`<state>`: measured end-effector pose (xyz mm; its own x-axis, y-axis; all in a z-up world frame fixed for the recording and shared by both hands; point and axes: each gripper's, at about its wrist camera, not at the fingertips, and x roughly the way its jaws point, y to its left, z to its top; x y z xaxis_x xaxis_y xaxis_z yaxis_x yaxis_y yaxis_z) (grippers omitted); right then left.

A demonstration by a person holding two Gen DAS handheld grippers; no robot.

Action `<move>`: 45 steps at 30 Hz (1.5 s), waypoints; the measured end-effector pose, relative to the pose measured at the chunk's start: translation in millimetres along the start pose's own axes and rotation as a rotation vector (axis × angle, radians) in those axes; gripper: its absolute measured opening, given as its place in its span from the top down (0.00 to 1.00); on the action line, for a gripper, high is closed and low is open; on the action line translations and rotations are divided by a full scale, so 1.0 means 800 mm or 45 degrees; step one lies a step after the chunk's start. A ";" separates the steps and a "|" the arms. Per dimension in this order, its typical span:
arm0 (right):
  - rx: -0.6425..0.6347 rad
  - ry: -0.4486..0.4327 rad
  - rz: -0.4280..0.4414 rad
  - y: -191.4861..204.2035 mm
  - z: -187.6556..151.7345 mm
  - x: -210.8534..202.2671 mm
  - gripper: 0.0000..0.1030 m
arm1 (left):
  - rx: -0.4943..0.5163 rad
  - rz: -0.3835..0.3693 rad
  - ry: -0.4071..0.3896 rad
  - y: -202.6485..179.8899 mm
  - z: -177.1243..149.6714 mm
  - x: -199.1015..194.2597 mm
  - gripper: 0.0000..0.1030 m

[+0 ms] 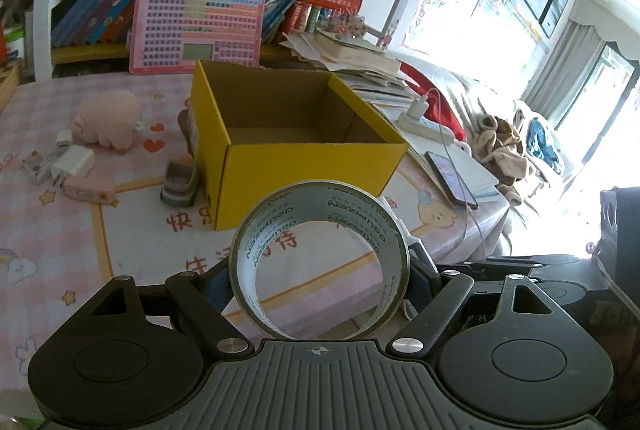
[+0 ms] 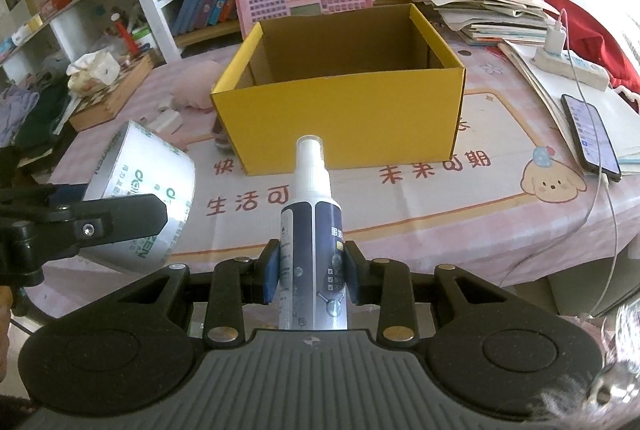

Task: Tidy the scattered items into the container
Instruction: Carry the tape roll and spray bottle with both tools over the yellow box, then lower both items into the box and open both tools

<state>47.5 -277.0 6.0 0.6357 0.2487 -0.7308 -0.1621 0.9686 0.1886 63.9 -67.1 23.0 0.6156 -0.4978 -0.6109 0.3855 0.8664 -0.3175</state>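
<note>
An open yellow cardboard box [image 1: 312, 166] stands on the pink table mat; it also shows in the right wrist view [image 2: 344, 118] and looks empty. My left gripper [image 1: 320, 270] is shut on a roll of clear tape [image 1: 320, 222], held above the mat short of the box; the roll also shows at the left of the right wrist view [image 2: 144, 190]. My right gripper [image 2: 312, 270] is shut on a spray bottle [image 2: 310, 214] with a white nozzle, held upright in front of the box. A pink pig toy [image 1: 110, 120], white chargers [image 1: 72, 162], a pink eraser-like block [image 1: 86, 192] and a small toy car [image 1: 180, 182] lie left of the box.
A pink keyboard toy [image 1: 196, 26] leans against the bookshelf behind the box. A phone [image 2: 590, 136] on a cable, a power strip [image 2: 572, 68] and stacked papers [image 2: 480, 2] lie right of the box. A wooden board [image 2: 112, 90] sits at the far left.
</note>
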 end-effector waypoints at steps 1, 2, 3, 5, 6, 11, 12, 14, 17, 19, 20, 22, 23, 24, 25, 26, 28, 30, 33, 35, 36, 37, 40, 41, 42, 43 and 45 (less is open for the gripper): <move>-0.001 -0.007 0.001 -0.002 0.003 0.001 0.71 | 0.007 0.000 -0.006 -0.001 0.003 0.002 0.18; -0.005 -0.016 0.001 -0.003 0.006 0.001 0.71 | 0.012 -0.001 -0.013 -0.002 0.006 0.004 0.18; -0.009 -0.026 0.001 -0.005 0.010 0.002 0.71 | 0.017 -0.005 -0.021 -0.002 0.010 0.006 0.18; -0.017 -0.046 0.002 -0.008 0.019 0.004 0.71 | 0.025 -0.013 -0.040 -0.004 0.019 0.009 0.18; -0.020 -0.053 0.002 -0.009 0.024 0.005 0.71 | 0.033 -0.017 -0.051 -0.004 0.024 0.011 0.18; -0.031 -0.101 0.011 -0.017 0.054 0.010 0.71 | 0.091 -0.031 -0.107 -0.008 0.055 0.021 0.18; -0.033 -0.112 0.014 -0.018 0.060 0.011 0.71 | 0.101 -0.032 -0.117 -0.008 0.061 0.023 0.18; -0.039 -0.136 0.022 -0.020 0.074 0.012 0.71 | 0.118 -0.034 -0.136 -0.008 0.075 0.028 0.18; -0.048 -0.167 0.035 -0.024 0.095 0.016 0.71 | 0.134 -0.030 -0.159 -0.009 0.093 0.036 0.18; -0.059 -0.187 0.044 -0.027 0.111 0.020 0.71 | 0.140 -0.025 -0.176 -0.009 0.104 0.039 0.18; -0.067 -0.198 0.047 -0.029 0.119 0.021 0.71 | 0.142 -0.021 -0.185 -0.009 0.109 0.041 0.18; -0.086 -0.222 0.055 -0.034 0.136 0.025 0.71 | 0.140 -0.008 -0.203 -0.009 0.120 0.044 0.18; -0.095 -0.232 0.060 -0.037 0.144 0.027 0.71 | 0.138 -0.001 -0.213 -0.009 0.125 0.046 0.18; -0.105 -0.241 0.064 -0.040 0.153 0.030 0.71 | 0.135 0.009 -0.221 -0.009 0.130 0.049 0.18; -0.115 -0.250 0.070 -0.043 0.162 0.034 0.71 | 0.132 0.020 -0.227 -0.008 0.135 0.052 0.18; -0.126 -0.258 0.075 -0.047 0.171 0.037 0.71 | 0.129 0.033 -0.235 -0.007 0.140 0.055 0.18; -0.145 -0.269 0.084 -0.055 0.187 0.046 0.71 | 0.122 0.059 -0.242 -0.006 0.148 0.063 0.18; -0.167 -0.269 0.093 -0.061 0.202 0.059 0.71 | 0.114 0.086 -0.238 -0.003 0.155 0.073 0.18; -0.194 -0.237 0.109 -0.072 0.218 0.085 0.71 | 0.107 0.128 -0.210 0.003 0.164 0.095 0.18; -0.209 -0.202 0.124 -0.080 0.225 0.104 0.71 | 0.109 0.151 -0.180 0.006 0.169 0.112 0.18; -0.219 -0.180 0.129 -0.084 0.227 0.113 0.71 | 0.112 0.164 -0.162 0.007 0.171 0.122 0.18; -0.231 -0.155 0.136 -0.087 0.229 0.124 0.71 | 0.117 0.174 -0.145 0.008 0.174 0.130 0.18; -0.281 -0.081 0.150 -0.095 0.236 0.155 0.71 | 0.150 0.205 -0.097 0.010 0.178 0.157 0.18; -0.303 -0.056 0.152 -0.097 0.238 0.165 0.71 | 0.168 0.215 -0.075 0.010 0.180 0.166 0.18; -0.325 -0.034 0.153 -0.099 0.241 0.175 0.71 | 0.189 0.224 -0.055 0.011 0.181 0.175 0.18; -0.356 -0.007 0.152 -0.100 0.244 0.185 0.71 | 0.206 0.231 -0.039 0.010 0.182 0.182 0.18; -0.414 0.045 0.152 -0.099 0.251 0.201 0.71 | 0.245 0.238 0.004 0.013 0.185 0.199 0.18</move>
<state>314.0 -313.7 5.2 0.5718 0.3546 -0.7398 -0.4694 0.8810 0.0595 267.4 -143.4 29.9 0.6867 -0.3292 -0.6481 0.3888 0.9197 -0.0553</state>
